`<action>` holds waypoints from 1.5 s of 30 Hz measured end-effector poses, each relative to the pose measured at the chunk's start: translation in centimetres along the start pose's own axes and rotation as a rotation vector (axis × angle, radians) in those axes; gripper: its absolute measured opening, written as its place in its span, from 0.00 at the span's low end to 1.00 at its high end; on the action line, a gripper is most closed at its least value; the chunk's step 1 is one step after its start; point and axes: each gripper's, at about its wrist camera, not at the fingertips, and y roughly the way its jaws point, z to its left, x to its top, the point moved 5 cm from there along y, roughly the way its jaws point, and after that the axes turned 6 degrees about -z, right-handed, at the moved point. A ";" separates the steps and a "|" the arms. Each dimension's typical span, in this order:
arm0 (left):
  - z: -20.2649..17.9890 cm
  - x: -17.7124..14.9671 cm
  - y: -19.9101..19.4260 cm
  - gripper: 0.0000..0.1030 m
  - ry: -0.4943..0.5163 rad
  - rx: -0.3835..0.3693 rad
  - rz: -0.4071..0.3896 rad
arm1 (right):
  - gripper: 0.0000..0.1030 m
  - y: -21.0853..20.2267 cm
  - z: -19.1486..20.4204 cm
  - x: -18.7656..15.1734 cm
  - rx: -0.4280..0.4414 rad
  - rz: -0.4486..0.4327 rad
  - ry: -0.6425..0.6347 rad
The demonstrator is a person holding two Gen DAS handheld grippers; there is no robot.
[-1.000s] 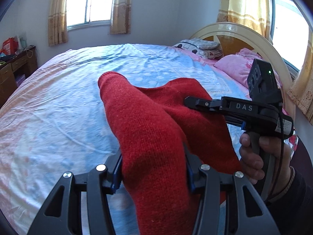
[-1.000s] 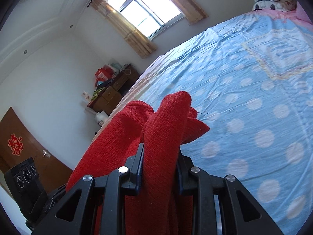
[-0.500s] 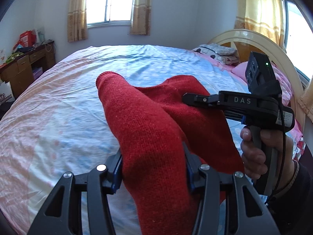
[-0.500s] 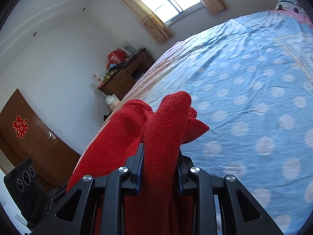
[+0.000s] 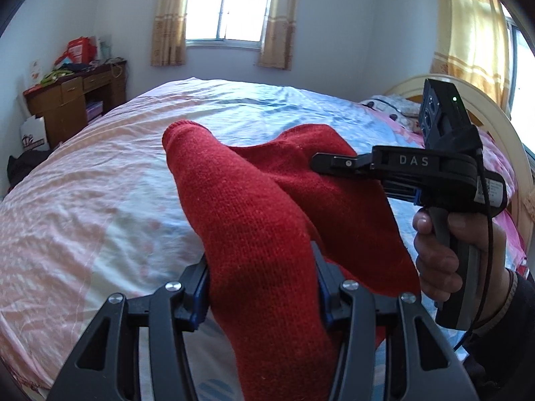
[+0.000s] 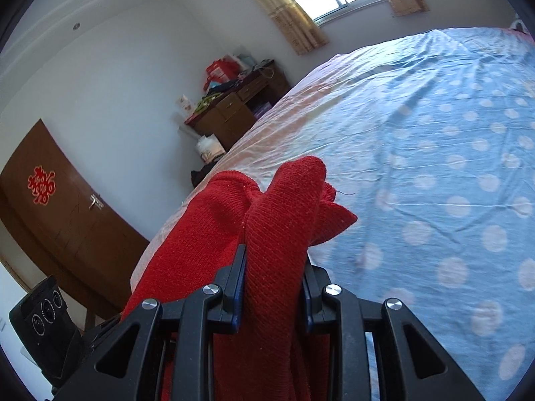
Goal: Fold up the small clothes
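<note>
The left gripper's (image 5: 262,287) fingers (image 5: 200,287) were clamped on a thick fold of a red knit garment (image 5: 254,214). The right gripper's (image 6: 272,277) fingers (image 6: 238,277) pinched another bunched part of it. The garment hung stretched between the two, raised above the bed (image 5: 100,180), over the near edge of its pink and blue spotted sheet. A hand (image 5: 451,254) gripped the right gripper's handle. A wooden desk (image 5: 77,100) stood past the bed's far corner, under a curtained window (image 5: 230,3).
</note>
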 end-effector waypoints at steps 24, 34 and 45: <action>6.2 -1.9 -0.2 0.51 -0.092 0.092 -0.008 | 0.26 8.5 4.9 -0.8 0.028 0.138 -0.071; 6.9 -3.4 0.0 0.51 -0.096 0.107 0.007 | 0.26 10.2 4.6 -1.7 0.014 0.166 -0.061; 7.4 -4.1 -0.1 0.53 -0.120 0.099 0.022 | 0.26 11.3 2.9 -2.6 -0.036 0.198 -0.060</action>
